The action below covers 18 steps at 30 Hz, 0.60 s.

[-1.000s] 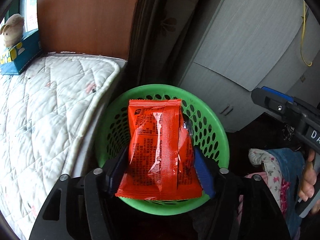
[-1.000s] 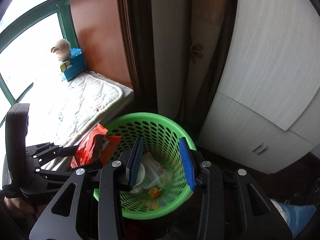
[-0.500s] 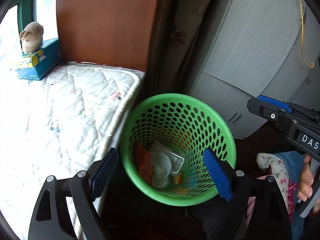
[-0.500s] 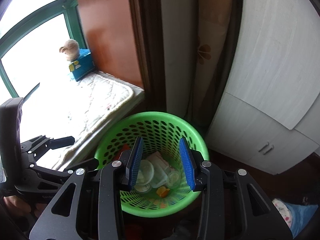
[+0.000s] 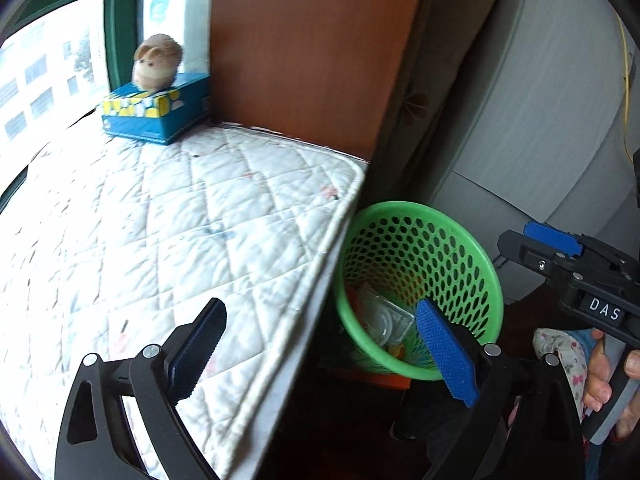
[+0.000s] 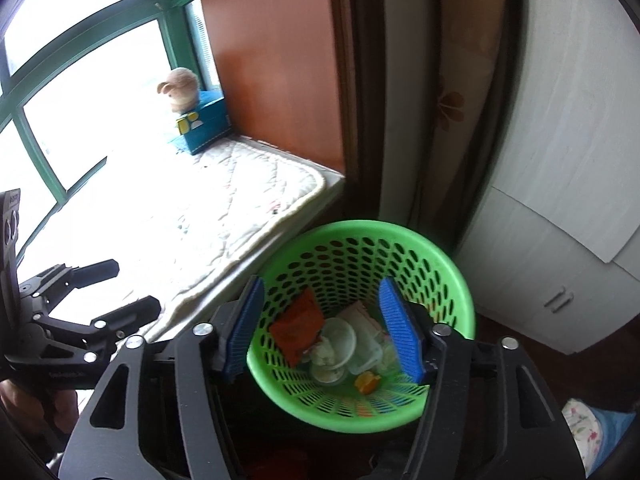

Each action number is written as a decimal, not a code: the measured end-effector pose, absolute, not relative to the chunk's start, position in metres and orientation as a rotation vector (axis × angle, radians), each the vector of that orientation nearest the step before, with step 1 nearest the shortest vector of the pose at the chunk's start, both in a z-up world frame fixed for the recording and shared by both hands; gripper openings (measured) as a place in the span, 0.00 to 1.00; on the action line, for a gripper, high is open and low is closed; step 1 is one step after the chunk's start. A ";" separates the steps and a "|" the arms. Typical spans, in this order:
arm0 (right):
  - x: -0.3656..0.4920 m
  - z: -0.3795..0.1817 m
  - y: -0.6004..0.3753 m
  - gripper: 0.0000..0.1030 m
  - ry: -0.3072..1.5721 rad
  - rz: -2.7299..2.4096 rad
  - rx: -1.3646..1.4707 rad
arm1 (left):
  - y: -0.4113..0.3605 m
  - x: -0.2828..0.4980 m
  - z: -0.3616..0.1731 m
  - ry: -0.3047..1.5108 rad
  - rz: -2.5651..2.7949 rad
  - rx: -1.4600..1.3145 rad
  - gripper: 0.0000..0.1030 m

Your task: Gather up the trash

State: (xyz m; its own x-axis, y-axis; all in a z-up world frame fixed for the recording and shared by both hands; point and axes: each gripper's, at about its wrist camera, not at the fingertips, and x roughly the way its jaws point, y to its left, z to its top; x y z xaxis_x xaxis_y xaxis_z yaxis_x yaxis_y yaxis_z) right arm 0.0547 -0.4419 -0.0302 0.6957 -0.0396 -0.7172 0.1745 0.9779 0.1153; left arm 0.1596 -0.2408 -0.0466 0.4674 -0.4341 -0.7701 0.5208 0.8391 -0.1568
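White quilted mattress [image 5: 192, 216] by window; orange snack packet [image 6: 296, 326] in round green perforated plastic basket [image 6: 452, 276], below right gripper [image 6: 320, 330]; both jaws just opening, spread, empty.

Plush toy [image 5: 157, 61] atop blue tissue box [image 5: 157, 115] (window corner), on quilted mattress [image 5: 168, 240]; grey cabinet [image 6: 552, 240] nearby.

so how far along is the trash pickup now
Done: the orange snack wrapper lies in the green basket with clear plastic cups. In hand: nothing. The left claw and the right claw have just been opening and both stand empty. Left: no more trash shows on the quilted mattress.
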 end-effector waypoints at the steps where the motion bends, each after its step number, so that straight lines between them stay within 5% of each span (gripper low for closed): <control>1: 0.056 -0.030 -0.438 0.65 0.793 -0.111 0.180 | -0.234 0.160 -0.045 0.911 -0.575 0.100 0.90; 18: 0.090 -0.035 -0.346 0.81 0.787 0.056 0.149 | -0.106 0.164 -0.051 0.908 -0.345 0.021 0.93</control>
State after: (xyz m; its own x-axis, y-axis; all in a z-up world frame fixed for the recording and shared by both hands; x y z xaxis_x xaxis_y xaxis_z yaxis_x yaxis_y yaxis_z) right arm 0.0904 -0.3461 -0.0350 0.7053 0.1058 -0.7010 0.0053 0.9880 0.1544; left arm 0.1641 -0.1057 -0.0510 0.5640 -0.2849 -0.7751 0.3023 0.9447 -0.1272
